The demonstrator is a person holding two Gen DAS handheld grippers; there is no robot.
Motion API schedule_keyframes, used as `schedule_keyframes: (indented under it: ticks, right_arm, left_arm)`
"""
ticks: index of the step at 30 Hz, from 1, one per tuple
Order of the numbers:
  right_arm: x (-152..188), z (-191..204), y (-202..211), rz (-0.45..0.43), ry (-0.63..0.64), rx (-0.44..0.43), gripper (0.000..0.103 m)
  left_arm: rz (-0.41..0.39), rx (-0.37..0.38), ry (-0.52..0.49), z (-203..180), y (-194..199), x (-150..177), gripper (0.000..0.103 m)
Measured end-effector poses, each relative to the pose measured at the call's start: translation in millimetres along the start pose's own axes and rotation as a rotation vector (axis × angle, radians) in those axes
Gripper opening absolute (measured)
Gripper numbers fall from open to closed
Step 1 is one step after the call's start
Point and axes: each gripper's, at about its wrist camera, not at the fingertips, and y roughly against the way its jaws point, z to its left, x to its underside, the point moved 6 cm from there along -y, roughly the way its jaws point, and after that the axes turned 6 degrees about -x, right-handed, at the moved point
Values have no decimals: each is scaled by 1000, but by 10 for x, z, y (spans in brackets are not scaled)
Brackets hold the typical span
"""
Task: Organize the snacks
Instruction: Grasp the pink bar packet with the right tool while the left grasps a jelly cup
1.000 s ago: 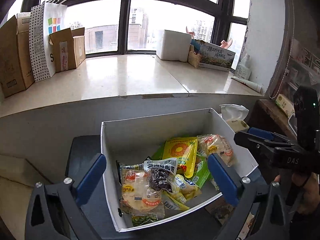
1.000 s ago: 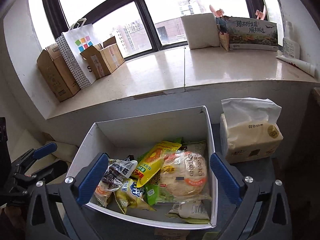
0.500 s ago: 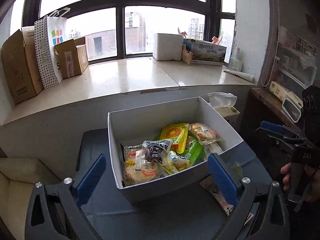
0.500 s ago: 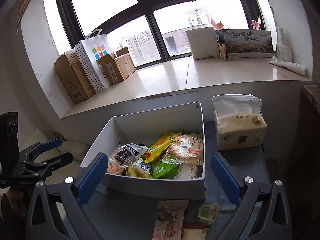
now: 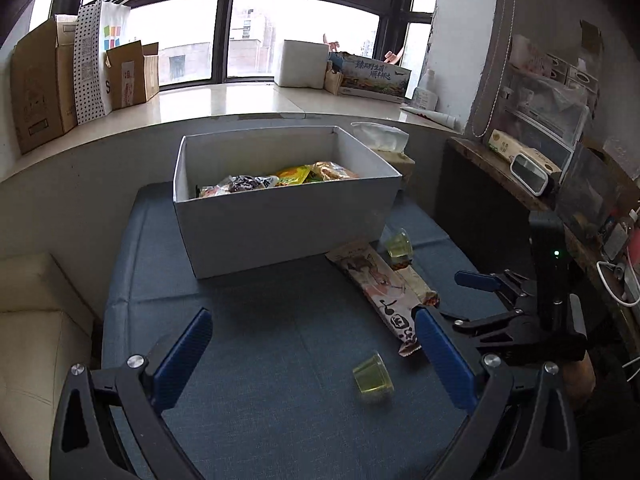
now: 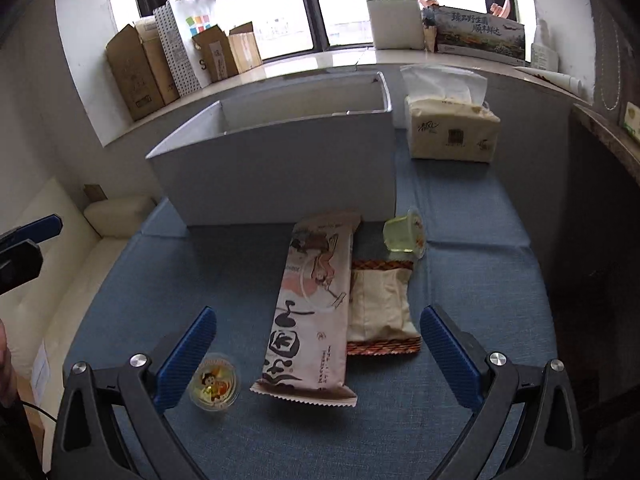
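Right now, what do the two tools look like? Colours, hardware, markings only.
Both match: black angular frames with triangular cut-outs, silver screw heads at the joints, and ribbed blue pads on the fingers. Left tool and right tool show no readable markings up close. Seen from the left view, the right tool carries a black upright block with a small green light.

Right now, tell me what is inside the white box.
In the left wrist view the white box holds a pile of snack packets: yellow, orange and dark ones show above its front wall. That wall covers everything lower. The right wrist view shows only bare inner walls.
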Motion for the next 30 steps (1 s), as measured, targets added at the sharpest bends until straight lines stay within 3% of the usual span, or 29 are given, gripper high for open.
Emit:
schedule_keyframes:
  ticks: [7, 13, 14, 15, 16, 19, 23, 30]
  right_arm:
    - [31, 17, -586, 102, 53, 70, 103]
    - [-59, 68, -762, 97, 158, 166, 94]
    - [-69, 72, -775, 97, 172, 178, 93]
    - [-79, 73, -768, 94, 181, 192, 79]
    - [-92, 105, -745, 86, 199, 184, 60]
    - [-27, 173, -703, 98, 195, 124, 59]
    - [60, 151, -519, 84, 64, -25, 58]
    - [81, 171, -36, -3, 53, -39, 58]
  left_arm:
    - [38, 14, 36, 53, -60, 175, 103]
    - [53, 20, 77, 156, -116, 234, 103]
    - [58, 18, 84, 164, -132, 252, 103]
    - [64, 19, 89, 166, -144, 272, 103]
    - [71, 23, 88, 160, -154, 291, 103]
    - [85, 11, 81, 162, -175, 343, 103]
    - [95, 25, 77, 146, -193, 391, 103]
    - [129, 35, 34, -29, -315, 437, 103]
